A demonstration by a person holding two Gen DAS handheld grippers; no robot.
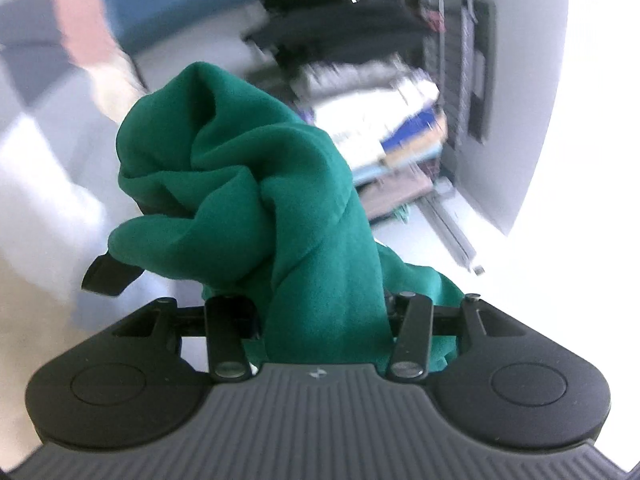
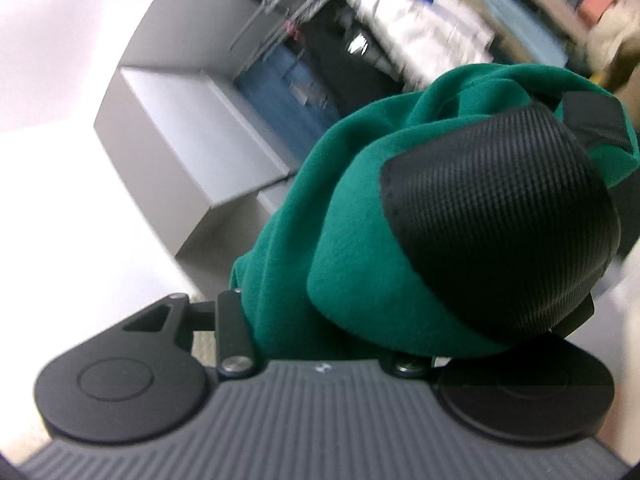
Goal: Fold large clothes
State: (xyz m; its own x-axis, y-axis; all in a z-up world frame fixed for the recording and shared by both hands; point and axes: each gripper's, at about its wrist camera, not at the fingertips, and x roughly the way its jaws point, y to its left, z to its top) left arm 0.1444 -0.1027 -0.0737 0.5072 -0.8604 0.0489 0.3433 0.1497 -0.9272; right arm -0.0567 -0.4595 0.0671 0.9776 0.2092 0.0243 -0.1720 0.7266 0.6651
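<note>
A dark green garment (image 1: 260,184) is bunched up over my left gripper (image 1: 280,208) and hides most of both fingers; only one black fingertip (image 1: 106,276) sticks out at the left. The left gripper is shut on the cloth. In the right wrist view the same green garment (image 2: 360,220) is draped over my right gripper (image 2: 460,200). One wide black textured finger pad (image 2: 504,220) shows on top of the cloth and the other finger is hidden under it. The right gripper is shut on the cloth too.
Both views are blurred by motion. Stacks of folded clothes (image 1: 372,120) lie on shelves behind, also in the right wrist view (image 2: 416,28). A grey box or cabinet (image 2: 192,152) stands at the left. A person's arm (image 1: 88,40) shows at upper left.
</note>
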